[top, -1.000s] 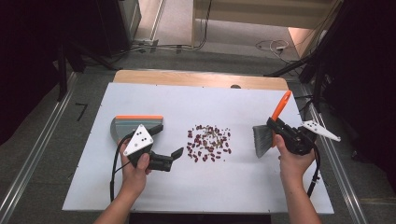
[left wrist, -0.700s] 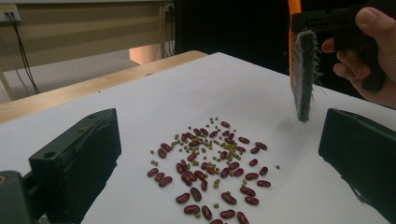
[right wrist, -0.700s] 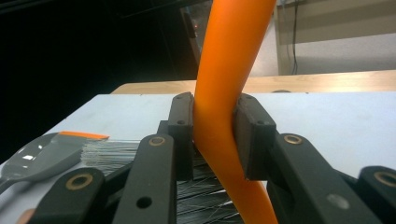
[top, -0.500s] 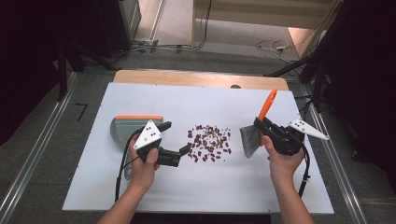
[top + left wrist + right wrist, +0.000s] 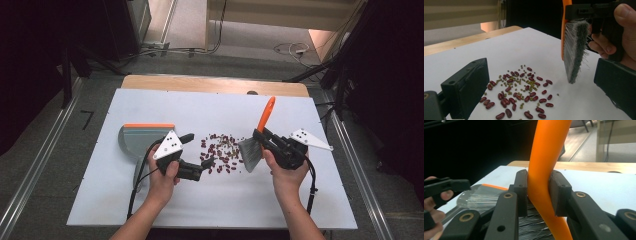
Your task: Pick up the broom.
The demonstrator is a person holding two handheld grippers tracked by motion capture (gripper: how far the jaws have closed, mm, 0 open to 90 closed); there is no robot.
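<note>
A pile of red beans and small green beans (image 5: 222, 150) lies mid-table on the white board (image 5: 300, 200). My right gripper (image 5: 262, 137) is shut on the orange handle of a hand brush (image 5: 266, 114), whose grey bristles hang just right of the pile, close above the board. The right gripper view has both pads clamped on the brush handle (image 5: 546, 170). My left gripper (image 5: 199, 150) stands open at the pile's left edge with nothing between its fingers. In the left gripper view the beans (image 5: 520, 92) lie ahead, with the brush (image 5: 574, 50) beyond them.
A grey dustpan with an orange lip (image 5: 137, 137) lies flat on the board behind the left hand; the dustpan (image 5: 481, 192) also appears in the right gripper view. A wooden table edge (image 5: 215, 85) runs along the back. Cables trail from both grippers toward the near edge.
The right gripper has carried the brush leftward up to the bean pile. The left gripper has moved right, off the dustpan, to the pile's left side.
</note>
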